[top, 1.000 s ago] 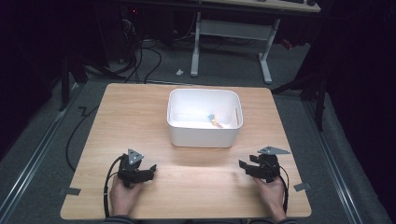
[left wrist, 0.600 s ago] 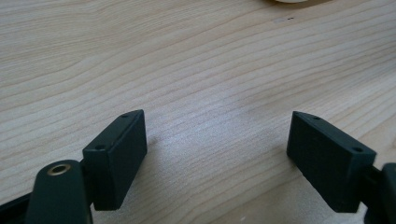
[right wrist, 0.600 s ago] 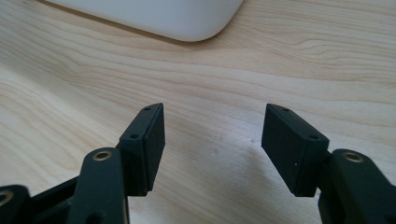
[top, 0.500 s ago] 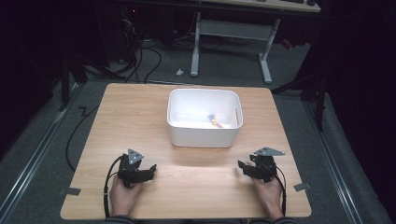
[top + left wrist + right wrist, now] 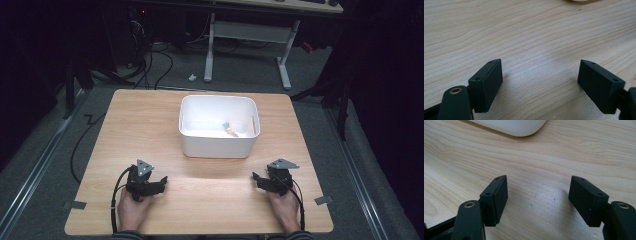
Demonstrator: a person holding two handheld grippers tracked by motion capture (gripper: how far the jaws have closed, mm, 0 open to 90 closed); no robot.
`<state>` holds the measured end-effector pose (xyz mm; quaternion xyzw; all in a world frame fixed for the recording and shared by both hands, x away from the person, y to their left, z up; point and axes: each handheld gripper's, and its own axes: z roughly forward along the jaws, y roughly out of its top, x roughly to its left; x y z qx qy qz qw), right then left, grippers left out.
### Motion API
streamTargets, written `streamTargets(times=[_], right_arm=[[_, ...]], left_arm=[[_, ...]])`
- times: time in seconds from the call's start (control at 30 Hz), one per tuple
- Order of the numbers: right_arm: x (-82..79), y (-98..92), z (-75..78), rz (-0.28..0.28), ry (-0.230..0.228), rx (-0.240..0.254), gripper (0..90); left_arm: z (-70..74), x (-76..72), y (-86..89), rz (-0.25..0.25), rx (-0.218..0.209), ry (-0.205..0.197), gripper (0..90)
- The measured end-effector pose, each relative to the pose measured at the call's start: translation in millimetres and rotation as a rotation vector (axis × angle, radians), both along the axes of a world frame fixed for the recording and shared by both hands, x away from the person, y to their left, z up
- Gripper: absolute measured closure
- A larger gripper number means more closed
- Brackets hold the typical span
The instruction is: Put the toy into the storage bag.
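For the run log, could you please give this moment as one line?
left gripper: open, empty | right gripper: jaws just opening, empty | white bin: mid-table, small item inside

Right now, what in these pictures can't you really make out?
- The small yellow and blue thing in the white bin: too small in the high view to name.
- The bin's front inside floor: hidden by its near wall in the high view.
- The bin in the right gripper view: cut off by the top edge, one corner left.
- The room behind the table: too dark.
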<state>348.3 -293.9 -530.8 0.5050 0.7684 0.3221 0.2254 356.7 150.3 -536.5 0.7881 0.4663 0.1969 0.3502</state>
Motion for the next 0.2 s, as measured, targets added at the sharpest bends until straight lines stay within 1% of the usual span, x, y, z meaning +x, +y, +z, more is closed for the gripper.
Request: streamTargets(times=[0.2], right_arm=[[0.3, 0.4, 0.0, -0.003, 0.003, 0.004, 31.2]], left_arm=[[0.0, -0.3, 0.0, 0.002, 0.000, 0.000, 20.3]])
